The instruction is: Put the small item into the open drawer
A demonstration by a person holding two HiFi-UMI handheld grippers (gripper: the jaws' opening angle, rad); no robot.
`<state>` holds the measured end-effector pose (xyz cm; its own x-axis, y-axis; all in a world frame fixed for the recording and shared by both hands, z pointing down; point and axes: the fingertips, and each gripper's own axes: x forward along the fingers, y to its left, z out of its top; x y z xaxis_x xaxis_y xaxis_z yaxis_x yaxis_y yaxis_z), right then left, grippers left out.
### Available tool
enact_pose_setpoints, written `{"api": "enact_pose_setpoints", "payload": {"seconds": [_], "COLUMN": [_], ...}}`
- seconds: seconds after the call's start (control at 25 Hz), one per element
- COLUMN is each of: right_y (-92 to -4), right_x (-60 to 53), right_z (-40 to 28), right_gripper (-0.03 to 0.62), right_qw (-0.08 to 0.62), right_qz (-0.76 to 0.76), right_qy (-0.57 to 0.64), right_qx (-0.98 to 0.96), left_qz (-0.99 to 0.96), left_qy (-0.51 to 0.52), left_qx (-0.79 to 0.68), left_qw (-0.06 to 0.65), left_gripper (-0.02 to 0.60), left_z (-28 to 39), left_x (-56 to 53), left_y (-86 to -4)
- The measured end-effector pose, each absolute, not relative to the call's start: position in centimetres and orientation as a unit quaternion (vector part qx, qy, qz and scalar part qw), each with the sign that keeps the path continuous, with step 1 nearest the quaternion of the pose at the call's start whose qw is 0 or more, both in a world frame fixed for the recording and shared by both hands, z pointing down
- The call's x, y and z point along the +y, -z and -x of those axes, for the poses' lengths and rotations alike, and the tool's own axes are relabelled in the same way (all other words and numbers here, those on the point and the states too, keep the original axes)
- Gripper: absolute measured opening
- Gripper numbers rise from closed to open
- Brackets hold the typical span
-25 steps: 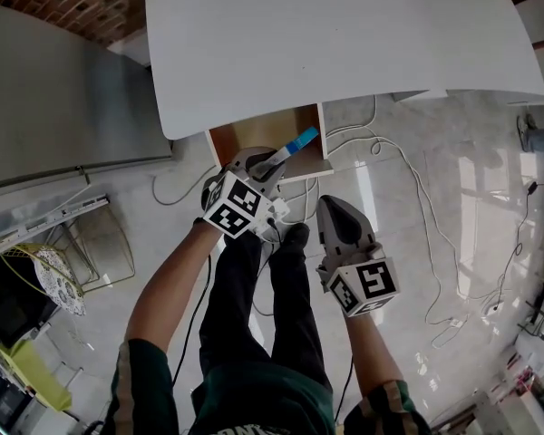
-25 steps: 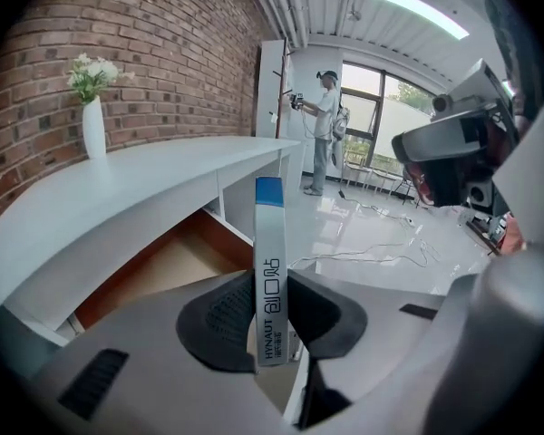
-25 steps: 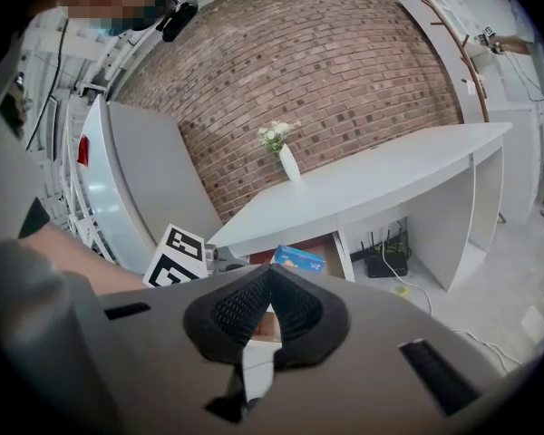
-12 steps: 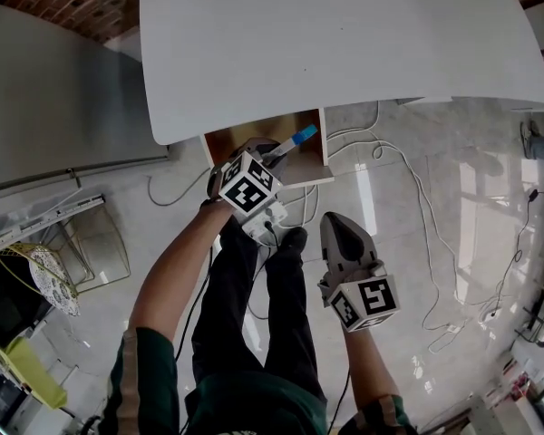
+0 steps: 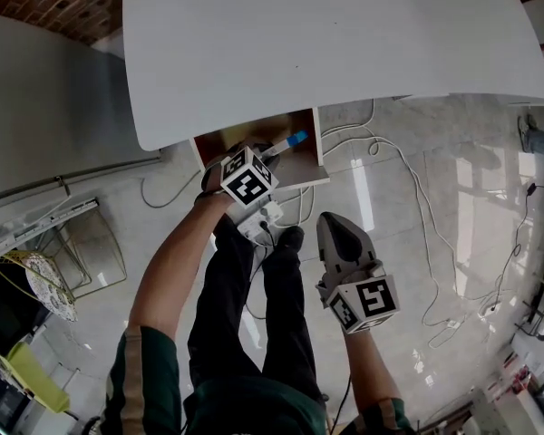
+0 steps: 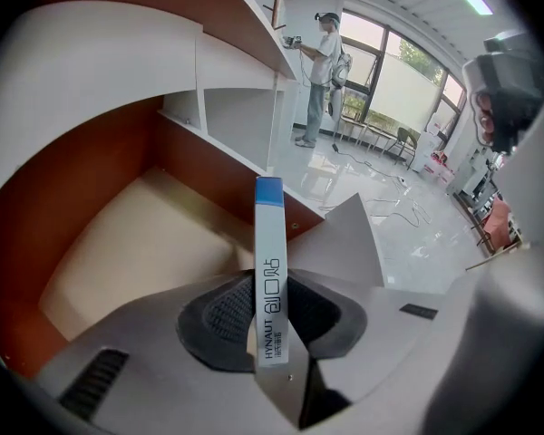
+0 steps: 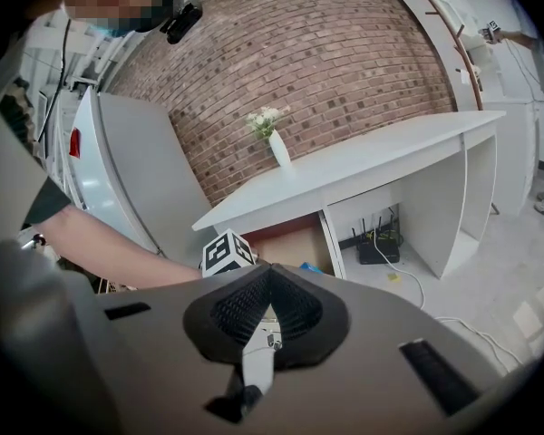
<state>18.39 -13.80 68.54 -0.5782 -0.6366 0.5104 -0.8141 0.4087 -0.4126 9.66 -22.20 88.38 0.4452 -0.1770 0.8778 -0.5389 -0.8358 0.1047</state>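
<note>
The left gripper (image 6: 274,320) pinches a slim box (image 6: 270,261) by its lower end, with the blue tip over the open drawer (image 6: 118,261), just under the desk (image 5: 326,43) edge. Cables (image 5: 408,179) trail on the floor nearby. The left arm reaches forward; the right gripper (image 7: 265,314), closed and empty, hangs by the legs (image 5: 254,306).

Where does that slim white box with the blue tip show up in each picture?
Head view: blue-tipped box upper middle, slanting over the open drawer.
Left gripper view: box dead centre, upright, drawer behind it on the left.
Right gripper view: only a blue speck low centre, at the drawer.
Shared landmark: the open drawer under the white tabletop.
</note>
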Motion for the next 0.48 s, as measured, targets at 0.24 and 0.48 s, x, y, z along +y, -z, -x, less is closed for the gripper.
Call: {"api": "enact_pose_setpoints", "payload": {"seconds": [0.24, 0.48], "right_y": [-69.7, -70.5], "right_x": [-13.5, -13.5], "right_z": [-18.1, -17.6], "right_gripper": [0.023, 0.023], "right_qw": [0.152, 0.158], "right_qz": [-0.433, -0.430], "right_qy": [-0.325, -0.332], "right_qx": [-0.827, -0.824], "left_qz": [-0.820, -0.820], "left_qy": [-0.499, -0.505], "left_qx": [-0.189, -0.174], "left_qw": [0.205, 0.207], "left_gripper": [0.098, 0.098], "left_z": [-9.4, -9.3], "left_x": [-21.4, -21.5], "left_y": [-90.2, -91.2]}}
